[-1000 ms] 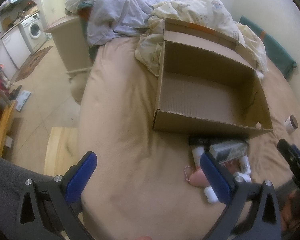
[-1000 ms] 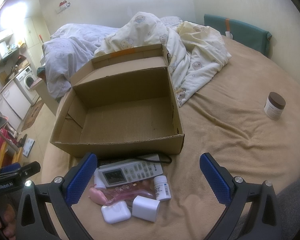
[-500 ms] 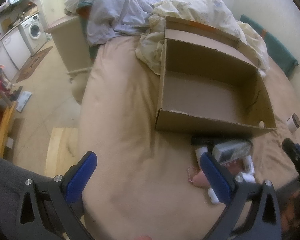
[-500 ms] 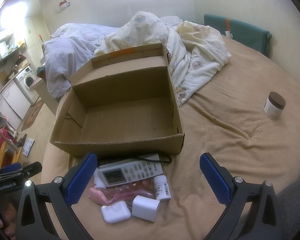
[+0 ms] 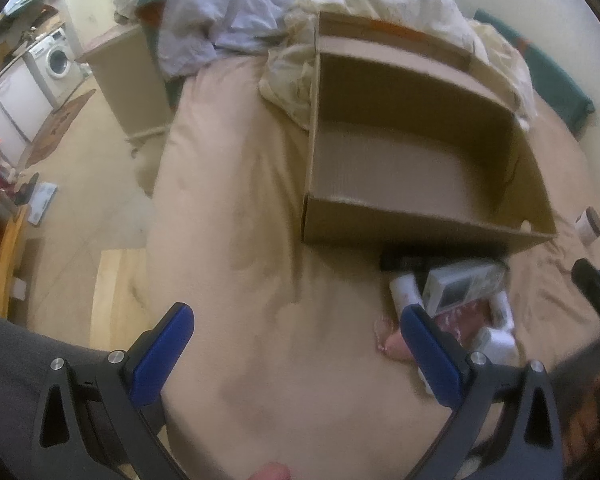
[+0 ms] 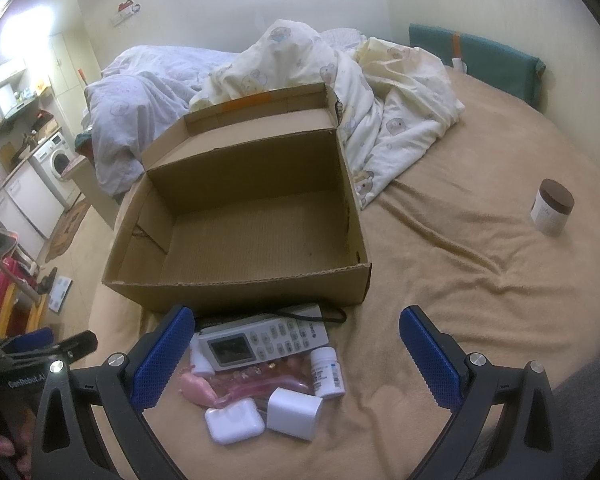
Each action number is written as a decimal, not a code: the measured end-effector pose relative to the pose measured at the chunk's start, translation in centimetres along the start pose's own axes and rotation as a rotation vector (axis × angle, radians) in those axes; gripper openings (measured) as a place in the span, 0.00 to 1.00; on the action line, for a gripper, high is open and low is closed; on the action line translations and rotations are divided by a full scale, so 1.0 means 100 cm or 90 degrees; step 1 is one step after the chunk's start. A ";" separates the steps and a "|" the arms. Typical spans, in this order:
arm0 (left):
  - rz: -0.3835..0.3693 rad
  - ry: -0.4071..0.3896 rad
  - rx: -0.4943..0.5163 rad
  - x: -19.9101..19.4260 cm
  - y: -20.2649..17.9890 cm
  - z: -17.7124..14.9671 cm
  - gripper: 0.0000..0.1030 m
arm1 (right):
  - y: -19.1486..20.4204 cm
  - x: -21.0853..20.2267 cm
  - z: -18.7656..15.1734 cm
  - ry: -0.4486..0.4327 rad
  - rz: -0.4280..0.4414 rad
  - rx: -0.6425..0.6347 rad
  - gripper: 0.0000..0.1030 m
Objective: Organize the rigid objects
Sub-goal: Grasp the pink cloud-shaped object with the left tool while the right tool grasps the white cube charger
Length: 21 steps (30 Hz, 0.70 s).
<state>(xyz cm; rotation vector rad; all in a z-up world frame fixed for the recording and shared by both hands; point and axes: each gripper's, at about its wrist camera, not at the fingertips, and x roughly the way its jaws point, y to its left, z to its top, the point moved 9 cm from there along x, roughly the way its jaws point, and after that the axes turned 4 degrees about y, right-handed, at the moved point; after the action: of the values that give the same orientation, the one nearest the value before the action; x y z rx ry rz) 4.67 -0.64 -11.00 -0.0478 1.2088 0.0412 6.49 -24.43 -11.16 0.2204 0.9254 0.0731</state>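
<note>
Bedroom, tan bed [image 5: 228,240] carrying everything; rumpled quilts behind, kitchen with a washer off to the left.

Left wrist view, blurred: left hand-held gripper [image 5: 296,344] hanging released over bare blanket, nothing between the pads. Box [image 5: 420,232] sitting ahead and right, open and empty. Pile of small items lying just in front of its near wall, partly hidden behind the right pad. Jar [image 5: 589,227] standing apart at far right.

Right wrist view, sharp: right hand-held gripper [image 6: 296,350] also spread wide and empty, hovering over the pile. Remote [image 6: 262,342] lying flat just before the box [image 6: 236,292], overlapping other items. Pill bottle [image 6: 329,372] lying on its side beside it. White case [image 6: 234,420] and charger [image 6: 294,412] touching each other nearest the camera. Pink piece [image 6: 198,388] lying under the remote, shape unclear. Jar [image 6: 551,208] standing upright, well apart.

Judging handling: all light and stiff. Remote is long, so pinching across its narrow width near mid-length. Case is smooth and rounded, likely slippery; gripping the flat faces. Bottle may roll, so closing across its diameter.
</note>
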 end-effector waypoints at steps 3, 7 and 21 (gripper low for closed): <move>0.013 0.086 0.024 0.030 -0.005 -0.015 1.00 | -0.002 0.002 -0.001 0.010 0.003 0.006 1.00; -0.048 0.195 -0.033 0.062 -0.010 -0.036 1.00 | -0.008 0.006 -0.001 0.028 0.020 0.034 1.00; -0.106 0.223 0.036 0.100 -0.077 -0.027 0.88 | -0.028 0.027 -0.017 0.120 0.035 0.116 1.00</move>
<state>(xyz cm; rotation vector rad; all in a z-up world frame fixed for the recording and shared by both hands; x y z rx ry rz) 6.14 -8.39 -21.22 -0.1100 1.5510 -0.1529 6.65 -26.48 -14.86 0.4130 1.1156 0.0607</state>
